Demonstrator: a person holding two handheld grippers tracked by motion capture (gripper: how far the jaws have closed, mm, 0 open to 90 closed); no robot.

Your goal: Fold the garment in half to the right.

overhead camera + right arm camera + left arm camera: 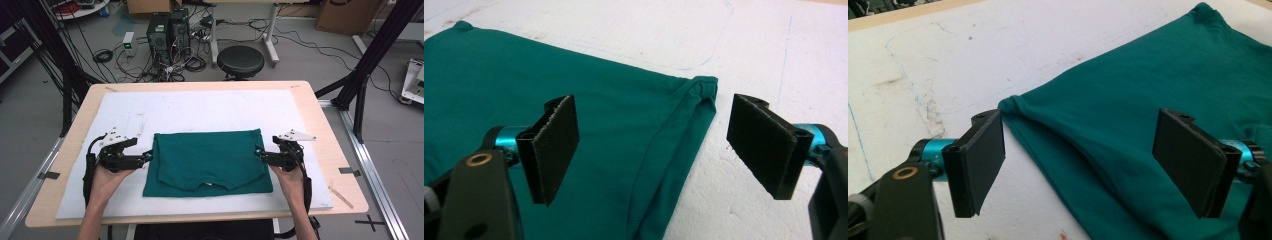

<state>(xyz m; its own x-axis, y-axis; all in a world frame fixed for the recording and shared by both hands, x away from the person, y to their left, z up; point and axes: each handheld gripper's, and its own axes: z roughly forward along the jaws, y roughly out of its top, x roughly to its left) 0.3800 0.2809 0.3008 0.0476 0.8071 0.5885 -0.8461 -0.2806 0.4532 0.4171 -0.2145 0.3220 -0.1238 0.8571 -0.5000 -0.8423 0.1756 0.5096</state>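
The green shirt lies folded flat at the centre of the frame on the white foam board. I hold my left gripper and right gripper at its 2 side edges, jaws spread wide and empty, each straddling a folded edge, probably to pinch both sides together for the next fold. No containers here.

Light wooden table, rounded corners. White foam board covers most of its top; folded green shirt lies flat on board's near half.
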